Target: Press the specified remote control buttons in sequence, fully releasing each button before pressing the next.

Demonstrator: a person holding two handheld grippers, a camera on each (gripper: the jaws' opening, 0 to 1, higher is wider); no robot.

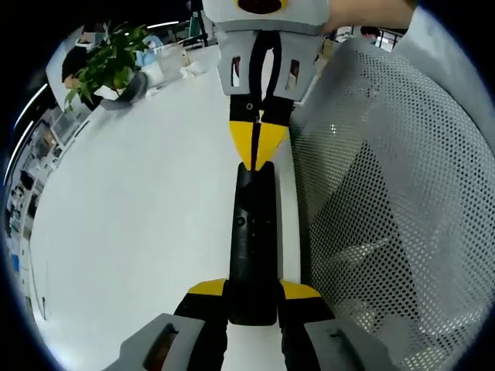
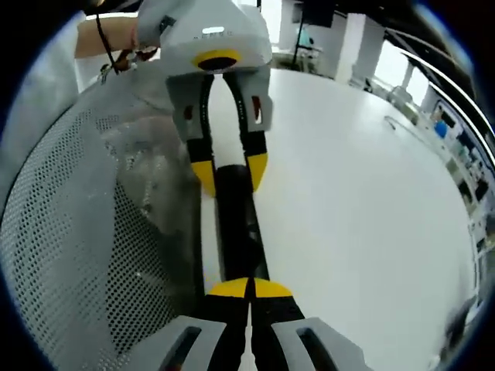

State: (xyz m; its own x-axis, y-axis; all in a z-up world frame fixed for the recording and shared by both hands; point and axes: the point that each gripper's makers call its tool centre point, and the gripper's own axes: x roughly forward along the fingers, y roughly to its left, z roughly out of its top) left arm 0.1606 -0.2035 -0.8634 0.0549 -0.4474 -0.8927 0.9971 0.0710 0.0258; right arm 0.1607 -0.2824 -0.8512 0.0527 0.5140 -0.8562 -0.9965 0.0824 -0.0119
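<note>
**Fingers: left pair clamped on remote, right pair pressed together at its far end**

Left fingers (image 1: 210, 291), yellow-tipped, spread just wide enough to grip the near end of a black remote control (image 1: 253, 247) from both sides, seen at the bottom of the left gripper view. Left gripper (image 1: 253, 292) thus grasping the remote, which runs lengthwise away from it over a white table (image 1: 139, 224). At the remote's far end, right gripper (image 1: 257, 151) coming in from the top, its yellow tips drawn together into a point and touching the remote's upper face. Whether a button sits under that point: cannot tell. One small round button visible midway along the body.

Same arrangement from the opposite end in the right gripper view: right gripper (image 2: 249, 288) at the bottom, tips closed against each other over the remote control (image 2: 236, 224); left gripper (image 2: 230, 171) at the top, jaws apart around the remote's other end.

Beside the remote, a grey perforated mesh surface (image 1: 387, 193), also at (image 2: 85, 232). A potted green plant (image 1: 108, 66) well apart, near the table's far edge. A person's hand and forearm (image 2: 108, 35) behind the left gripper.
</note>
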